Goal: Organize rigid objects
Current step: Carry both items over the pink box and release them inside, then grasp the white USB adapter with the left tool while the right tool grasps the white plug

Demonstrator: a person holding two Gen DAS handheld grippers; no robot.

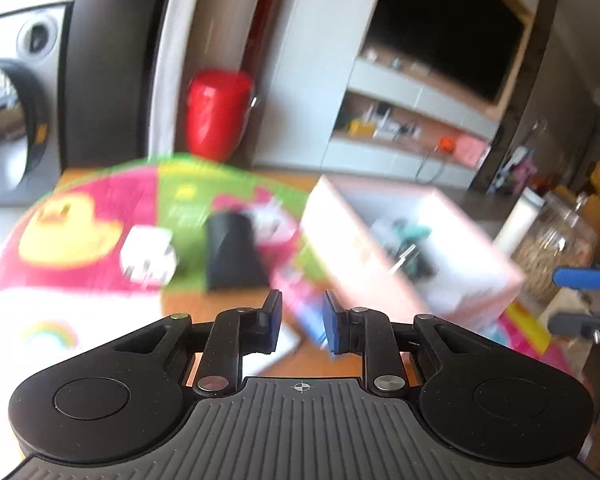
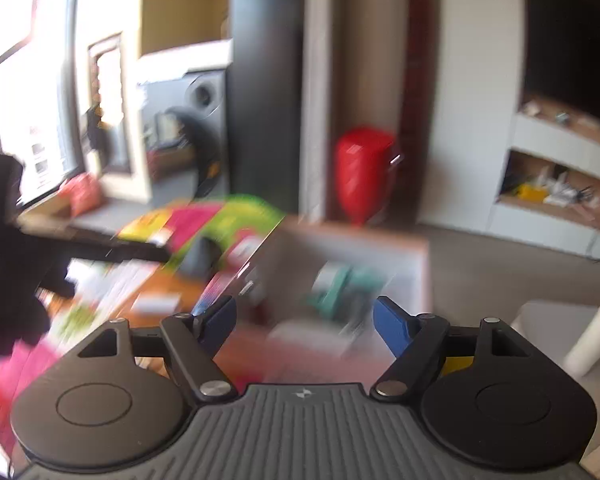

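Both views are motion-blurred. A pink-rimmed white box [image 1: 452, 236] stands on the colourful mat [image 1: 112, 208] and holds a teal object [image 1: 410, 232] and dark items. A black block [image 1: 234, 254] and a white plug-like object [image 1: 148, 256] lie on the mat left of the box. My left gripper [image 1: 302, 322] hovers in front of them, jaws partly open and empty. My right gripper [image 2: 305, 322] is wide open and empty, just in front of the box [image 2: 420, 264], with the teal object [image 2: 340, 284] beyond its jaws. It also shows at the left wrist view's right edge [image 1: 580, 300].
A red container [image 1: 218, 114] stands on the floor behind the table. Glass jars [image 1: 556, 248] and a white cylinder [image 1: 520, 220] stand right of the box. A small white card [image 2: 156, 303] lies on the wooden table [image 2: 160, 284]. Shelves and a dark TV are behind.
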